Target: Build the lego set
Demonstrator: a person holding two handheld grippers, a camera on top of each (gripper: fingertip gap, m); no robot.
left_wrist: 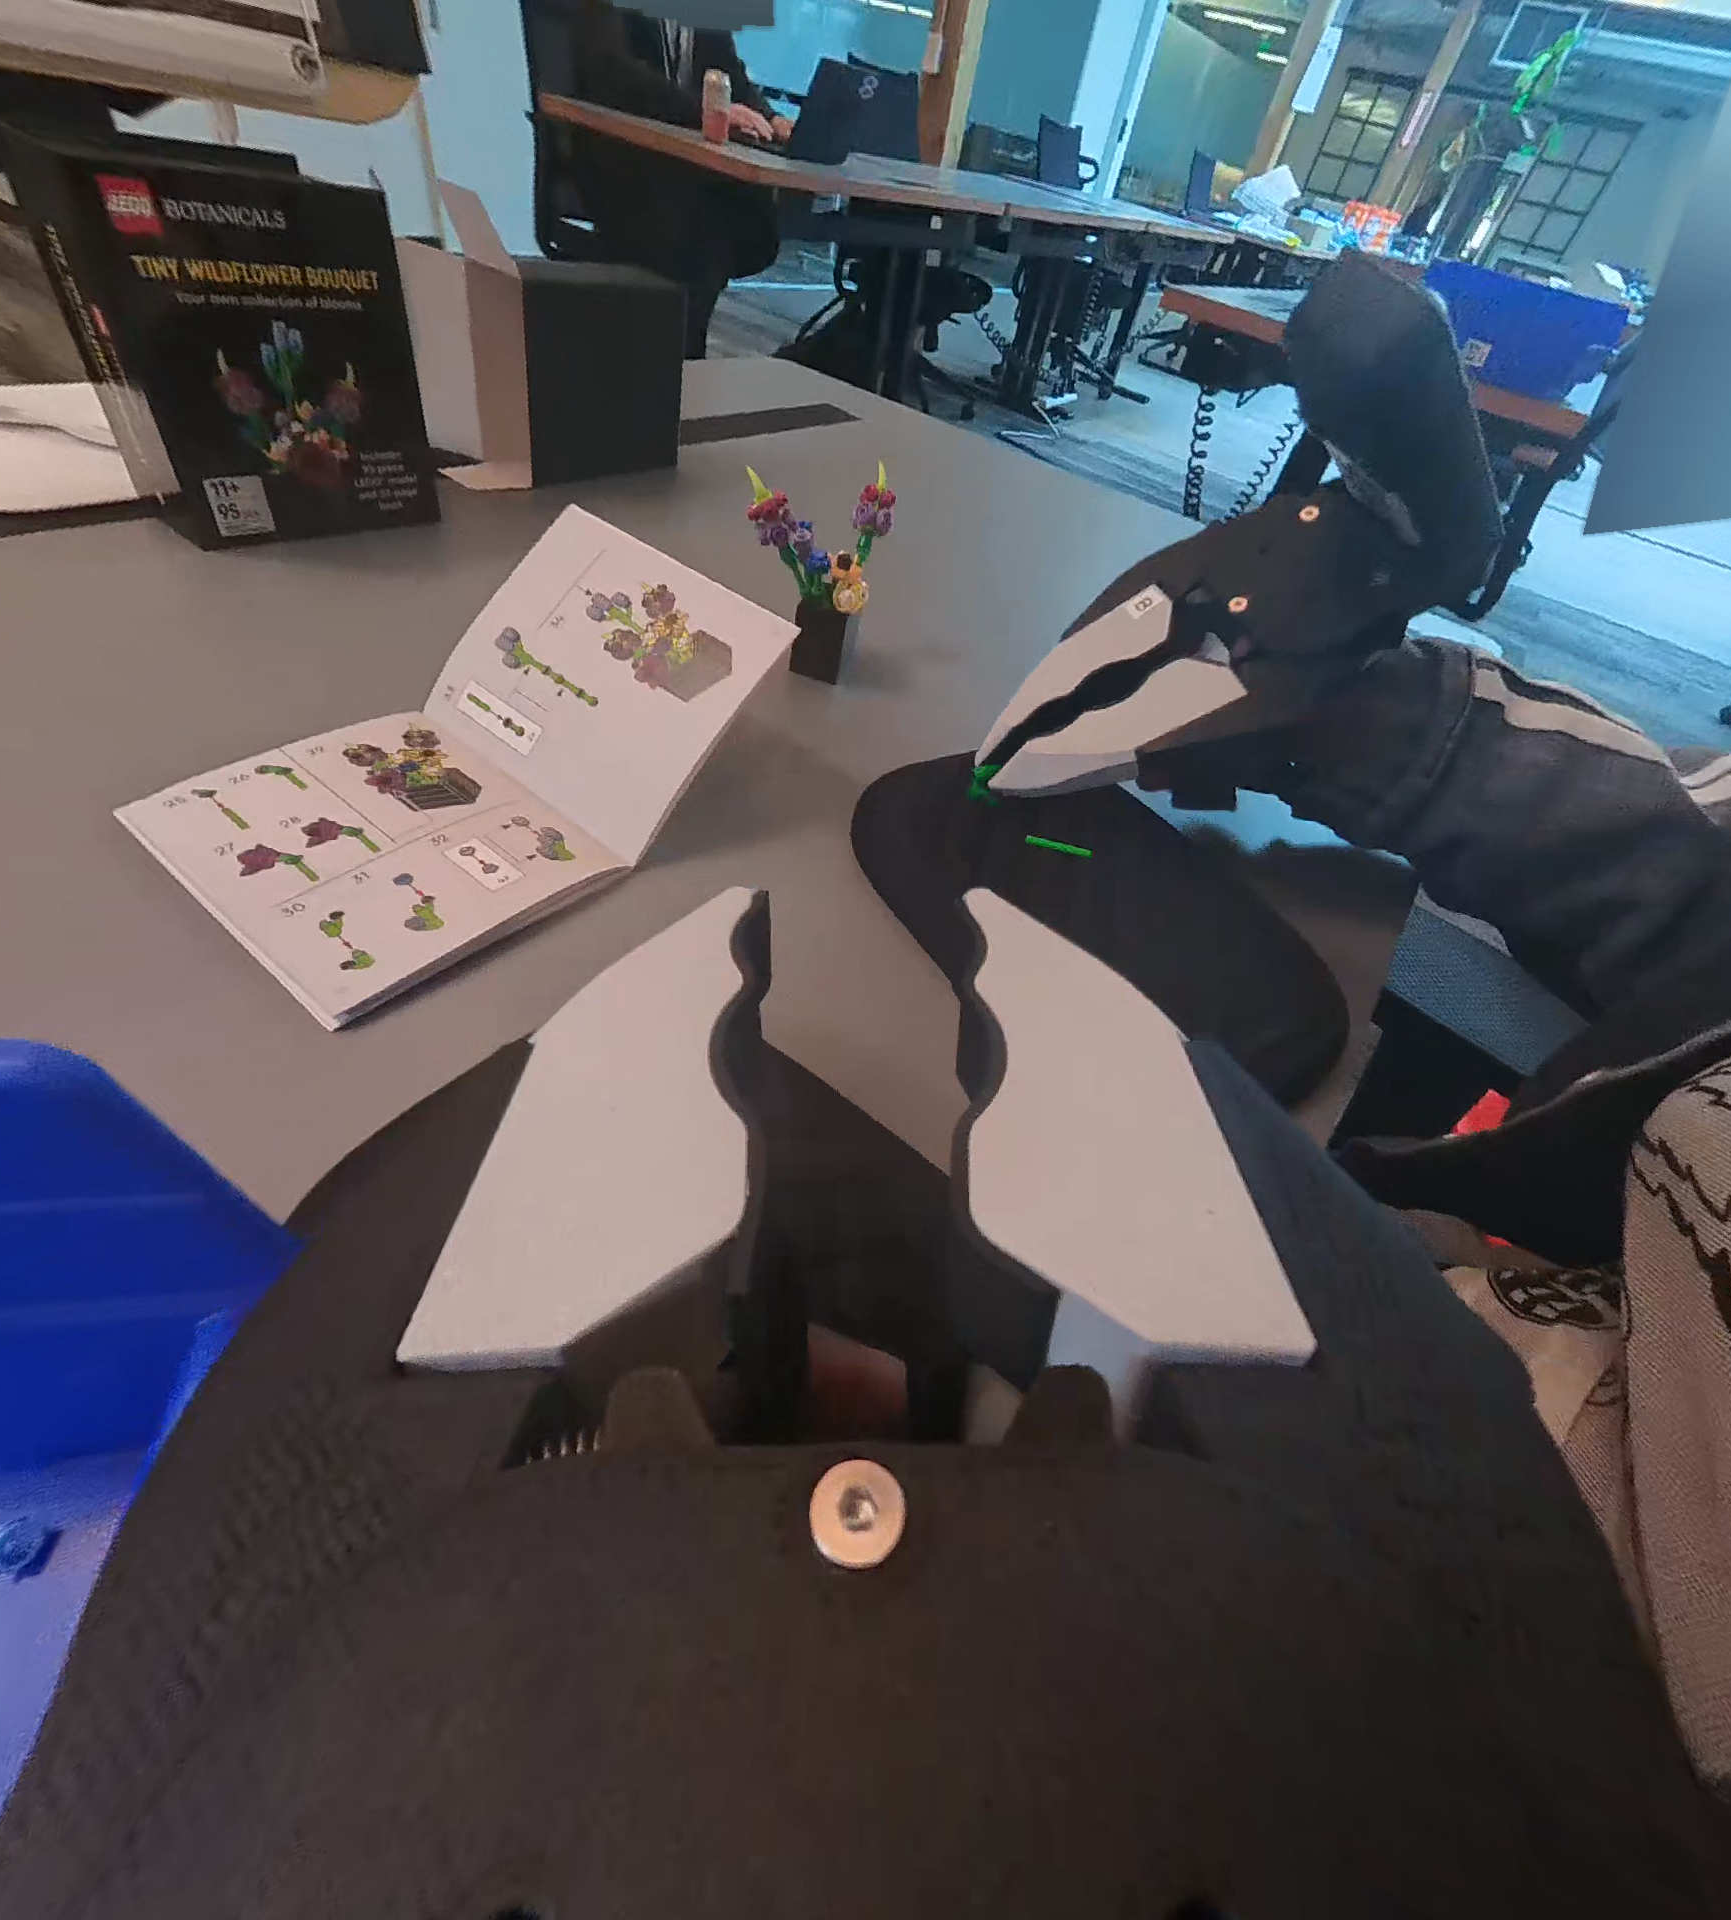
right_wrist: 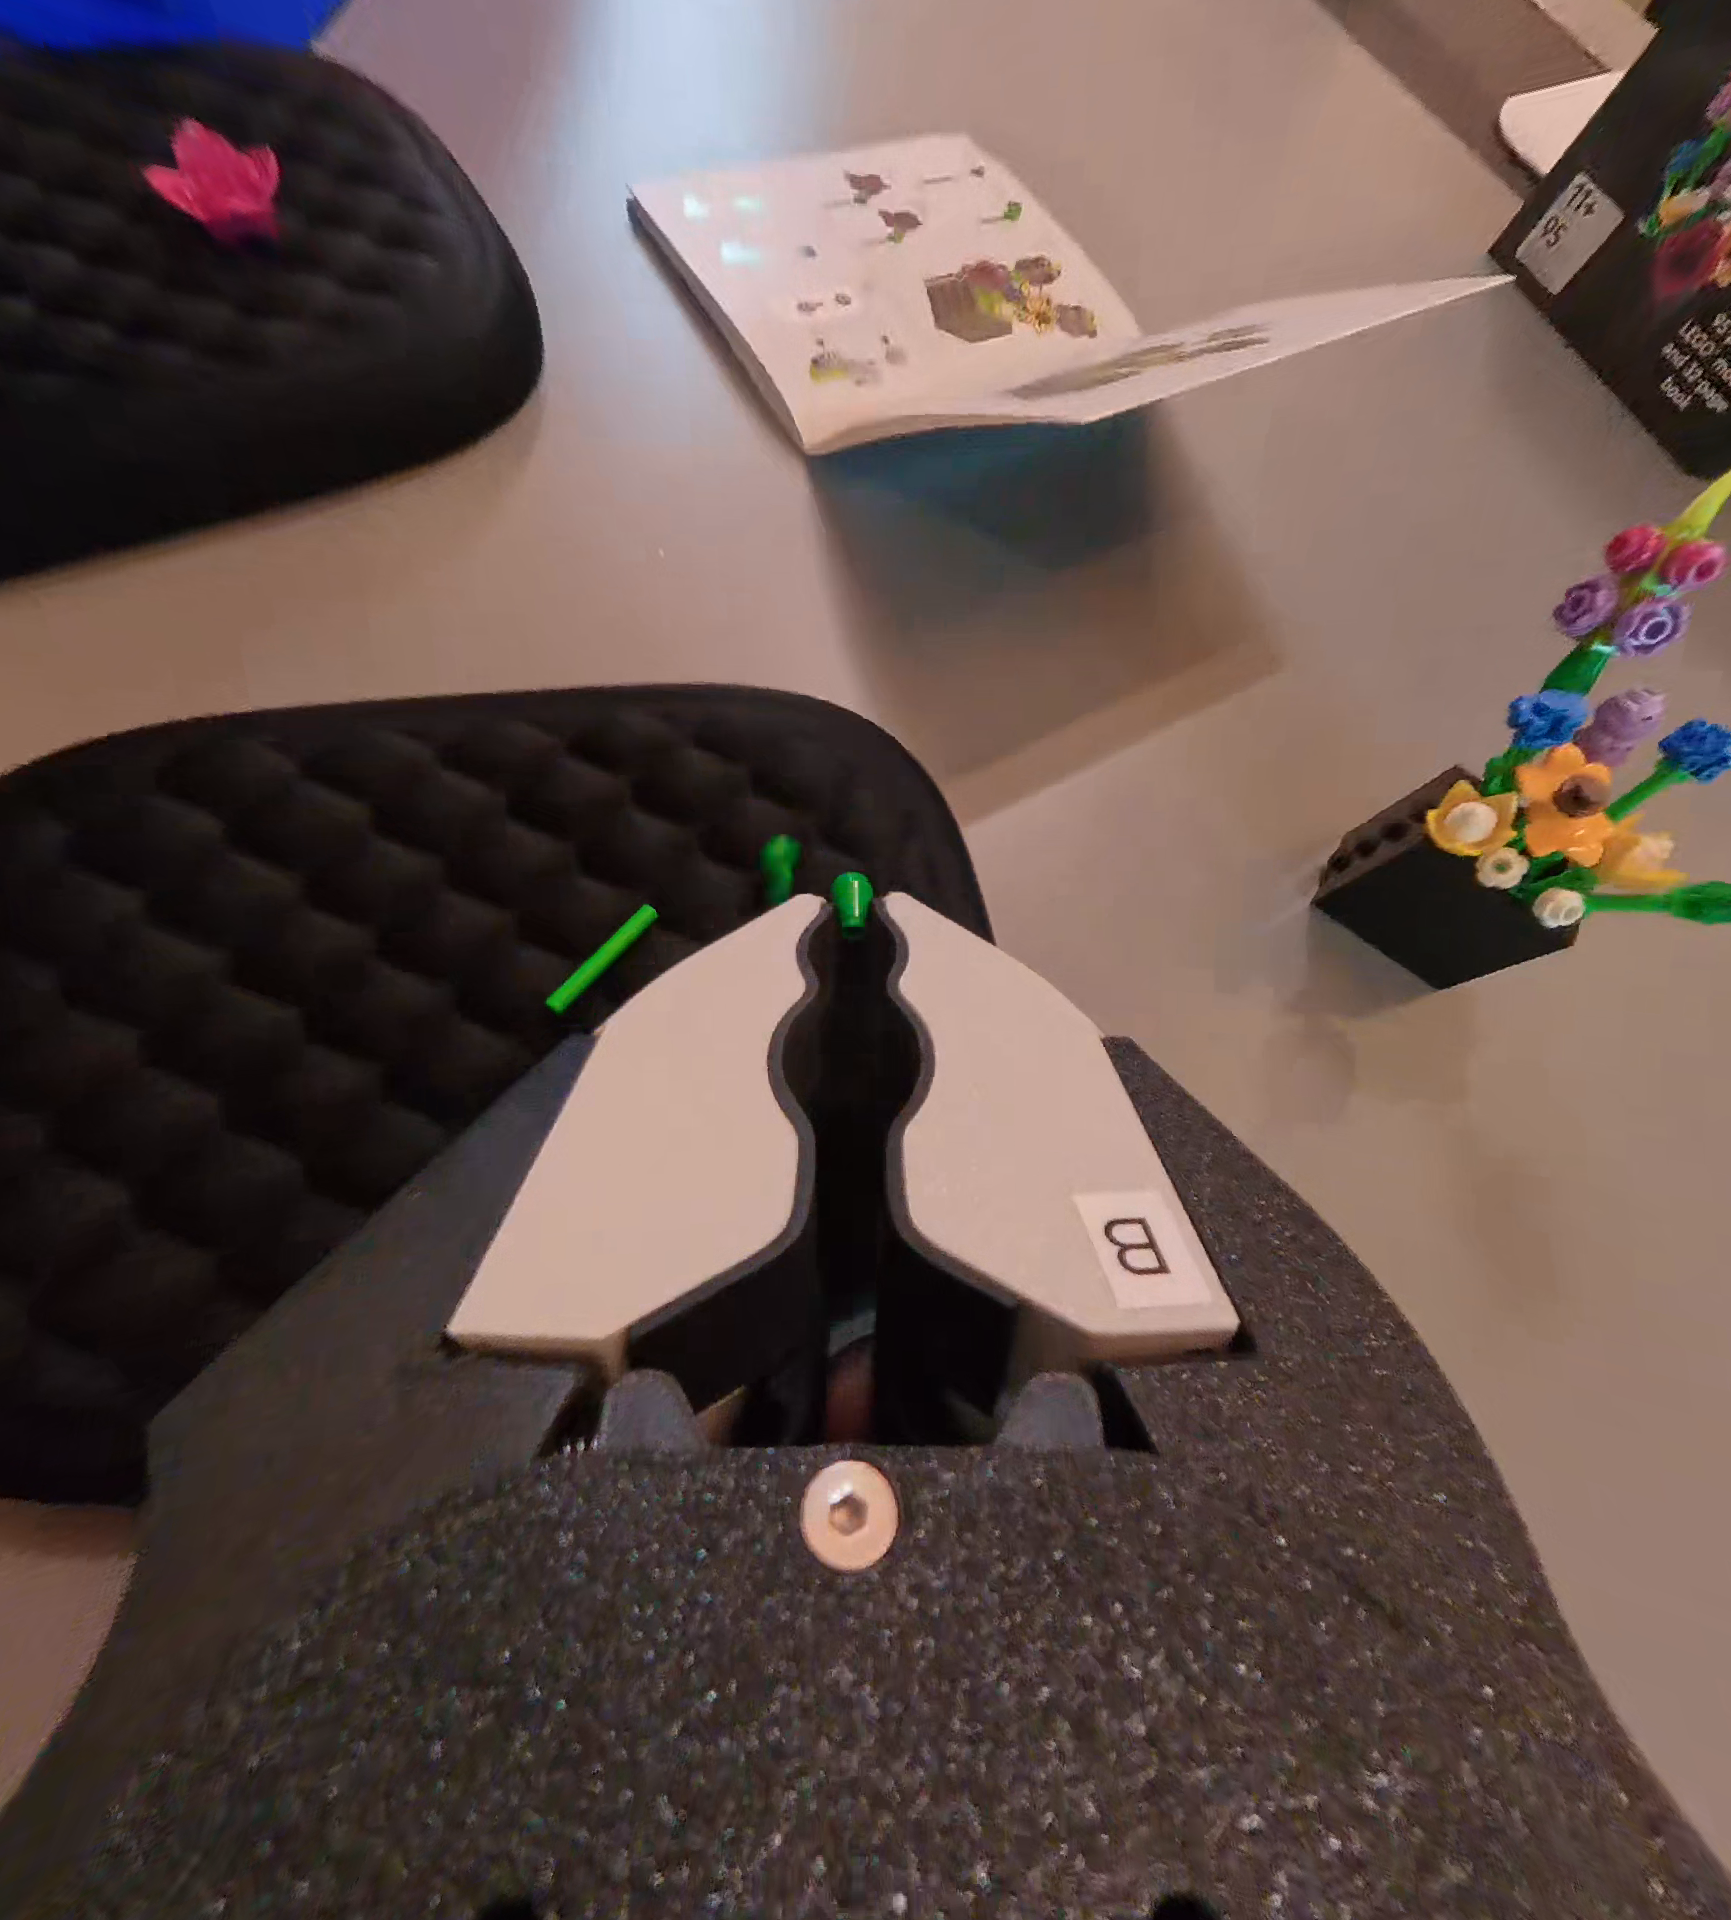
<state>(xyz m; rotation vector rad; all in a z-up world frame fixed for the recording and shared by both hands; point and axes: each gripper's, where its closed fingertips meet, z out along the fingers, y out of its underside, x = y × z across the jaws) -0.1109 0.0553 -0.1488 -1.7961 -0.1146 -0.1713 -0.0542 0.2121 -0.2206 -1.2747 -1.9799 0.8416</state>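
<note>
My right gripper (right_wrist: 853,906) is shut on a small green stem piece (right_wrist: 850,900) just above a black padded mat (right_wrist: 217,1039). A green rod (right_wrist: 599,958) and another small green piece (right_wrist: 780,858) lie on that mat. In the left wrist view the right gripper (left_wrist: 988,777) pinches the green piece (left_wrist: 981,781) at the mat (left_wrist: 1100,935), with the rod (left_wrist: 1056,848) beside it. My left gripper (left_wrist: 866,909) is open and empty above the grey table. The partly built flower bouquet (right_wrist: 1567,810) stands in its black base, also in the left wrist view (left_wrist: 825,582).
The open instruction booklet (left_wrist: 487,769) lies on the table (left_wrist: 113,644), also in the right wrist view (right_wrist: 902,291). The black set box (left_wrist: 248,343) stands behind it. A second black mat (right_wrist: 165,312) holds a pink flower piece (right_wrist: 217,187). A blue bin (left_wrist: 40,1247) is at left. About 20 cm separates my left fingertips from my right. The partly built flower bouquet (right_wrist: 1567,810) is closer to my right gripper, around 12 cm from its tips; the left tips are 30 cm off.
</note>
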